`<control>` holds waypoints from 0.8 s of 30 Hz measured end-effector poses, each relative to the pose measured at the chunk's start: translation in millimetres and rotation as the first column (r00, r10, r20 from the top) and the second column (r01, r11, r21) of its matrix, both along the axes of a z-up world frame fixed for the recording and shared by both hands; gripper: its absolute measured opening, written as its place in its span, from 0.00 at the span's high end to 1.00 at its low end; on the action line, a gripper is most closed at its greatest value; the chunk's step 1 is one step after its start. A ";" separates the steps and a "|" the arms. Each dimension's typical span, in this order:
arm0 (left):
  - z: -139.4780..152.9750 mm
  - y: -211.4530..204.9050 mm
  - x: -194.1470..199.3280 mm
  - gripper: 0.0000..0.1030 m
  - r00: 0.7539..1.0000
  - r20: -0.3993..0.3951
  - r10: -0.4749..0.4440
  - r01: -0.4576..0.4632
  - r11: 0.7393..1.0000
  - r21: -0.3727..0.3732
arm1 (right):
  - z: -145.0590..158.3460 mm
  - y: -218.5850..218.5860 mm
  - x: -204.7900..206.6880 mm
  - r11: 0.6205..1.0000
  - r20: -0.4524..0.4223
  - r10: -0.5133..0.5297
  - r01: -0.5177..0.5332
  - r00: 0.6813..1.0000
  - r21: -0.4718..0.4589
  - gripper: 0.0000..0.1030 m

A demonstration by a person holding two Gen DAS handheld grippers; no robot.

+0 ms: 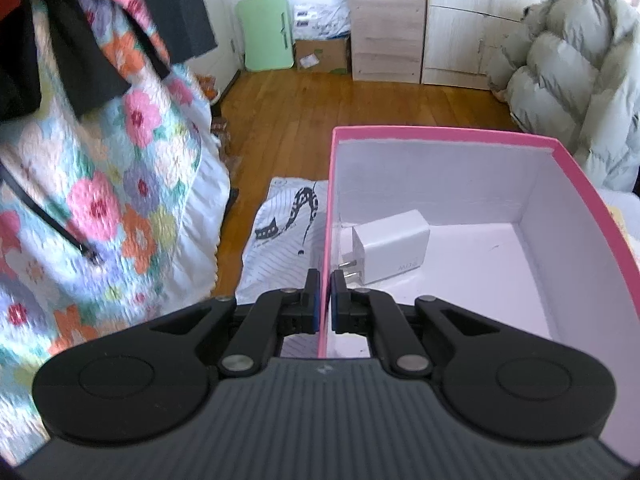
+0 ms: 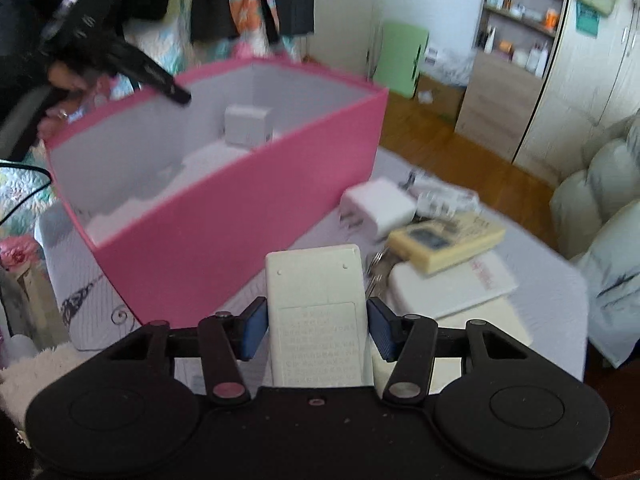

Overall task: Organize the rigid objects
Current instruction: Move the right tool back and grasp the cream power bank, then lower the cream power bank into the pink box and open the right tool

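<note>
Fingers (image 1: 325, 300) of the left gripper, black with blue ribbed pads, are pressed together on the thin left wall of an open pink cardboard box (image 1: 440, 133) with a white interior. Inside the box, just beyond those fingers, lies a white plastic plug charger (image 1: 390, 246), its metal prongs pointing towards the gripped wall; grey lettering on its end is too small to read.

On the right gripper, the fingers (image 2: 316, 330) are spread to either side of a cream rectangular plastic block (image 2: 316, 312). Whether their blue pads press its sides cannot be told. The block's upper face carries a panel of fine printed text, too blurred to read, and two small holes near its far end. It sits in front of the box's pink outer wall.

Beyond the block, on the pale patterned cloth covering the worktop (image 2: 552, 280), rest a second white plug charger (image 2: 378, 208), a yellowish handheld device with a small screen (image 2: 446, 242), and a white booklet with red writing (image 2: 456, 284), also unreadable.
</note>
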State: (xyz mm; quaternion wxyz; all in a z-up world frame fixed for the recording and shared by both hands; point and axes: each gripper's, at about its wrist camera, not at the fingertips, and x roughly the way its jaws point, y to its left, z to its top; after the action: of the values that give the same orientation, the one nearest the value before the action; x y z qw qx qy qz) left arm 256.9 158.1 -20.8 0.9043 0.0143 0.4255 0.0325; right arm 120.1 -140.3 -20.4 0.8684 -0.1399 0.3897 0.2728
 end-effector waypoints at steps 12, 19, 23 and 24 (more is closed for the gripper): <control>0.3 0.4 -3.4 0.96 0.999 0.027 0.025 -0.025 1.000 -0.004 | 32.6 -8.3 -8.8 0.996 0.110 -0.062 0.055 0.992 0.070 0.44; 0.5 -8.1 -4.8 0.95 0.999 0.031 0.010 -0.012 0.999 0.048 | 55.1 -6.5 -7.9 0.995 0.166 -0.070 0.056 0.984 0.086 0.44; 1.2 -8.6 -5.1 0.95 0.999 0.034 0.010 -0.012 0.999 0.046 | 68.9 -7.2 -8.3 0.991 0.196 -0.081 0.058 0.977 0.118 0.44; 1.5 -8.3 -4.8 0.95 0.999 0.034 0.011 -0.013 0.999 0.043 | 73.7 -8.1 -8.3 0.989 0.203 -0.089 0.064 0.975 0.130 0.44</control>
State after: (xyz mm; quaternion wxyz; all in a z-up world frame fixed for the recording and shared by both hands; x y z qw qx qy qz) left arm 252.1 149.7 -19.3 0.9107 0.0307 0.4092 0.0474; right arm 111.7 -148.4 53.3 0.9212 -0.0989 0.2844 0.2464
